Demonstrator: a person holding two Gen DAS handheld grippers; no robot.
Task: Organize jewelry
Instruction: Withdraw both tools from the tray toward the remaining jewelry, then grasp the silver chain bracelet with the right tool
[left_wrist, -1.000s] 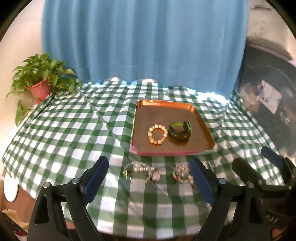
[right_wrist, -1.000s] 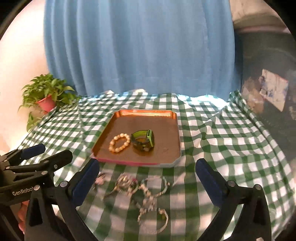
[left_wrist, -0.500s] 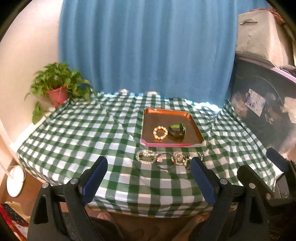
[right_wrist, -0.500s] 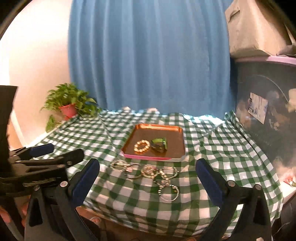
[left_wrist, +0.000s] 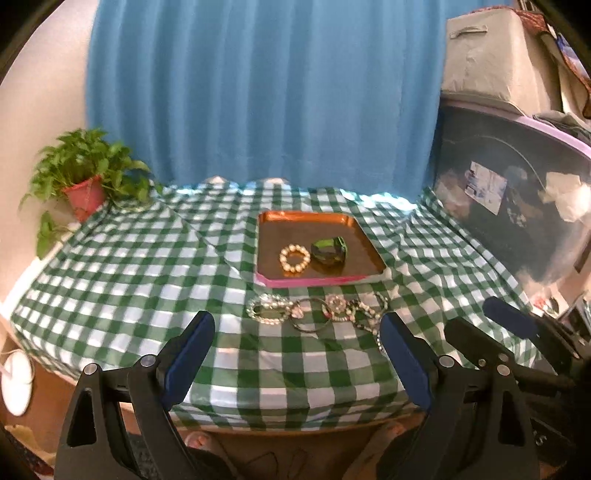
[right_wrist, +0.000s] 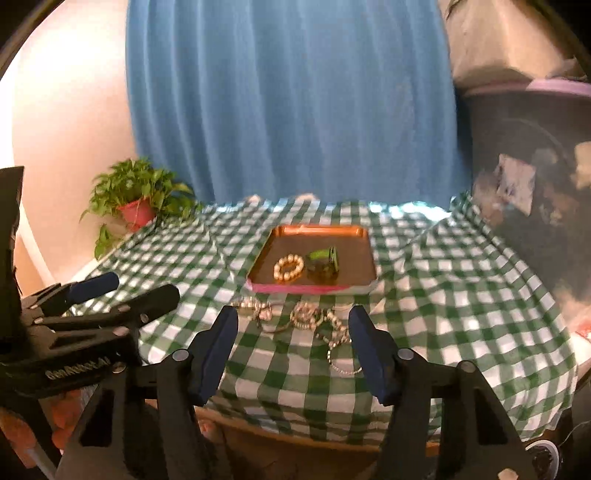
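Observation:
A copper tray (left_wrist: 269, 229) (right_wrist: 354, 236) with a pink front rim sits mid-table. In it lie a pearl bracelet (left_wrist: 294, 259) (right_wrist: 288, 268) and a green watch (left_wrist: 329, 251) (right_wrist: 324, 262). Several silver bracelets and chains (left_wrist: 317, 314) (right_wrist: 299, 317) lie tangled on the checked cloth just before the tray. My left gripper (left_wrist: 297, 354) hangs open, back from the table's near edge, nothing between its fingers. My right gripper (right_wrist: 293, 350) is also held back from the edge; its jaws are closing on empty air. Each gripper shows at the side of the other's view.
A green-and-white checked cloth (left_wrist: 147, 280) covers the table. A potted plant (left_wrist: 83, 184) (right_wrist: 136, 199) stands at the far left corner. A blue curtain (left_wrist: 258, 92) hangs behind. A dark storage bin (left_wrist: 517, 206) with boxes stands to the right. The floor lies below the near edge.
Both grippers pulled back and up from the table, so the near edge and floor now show. The right gripper's fingers have come closer together.

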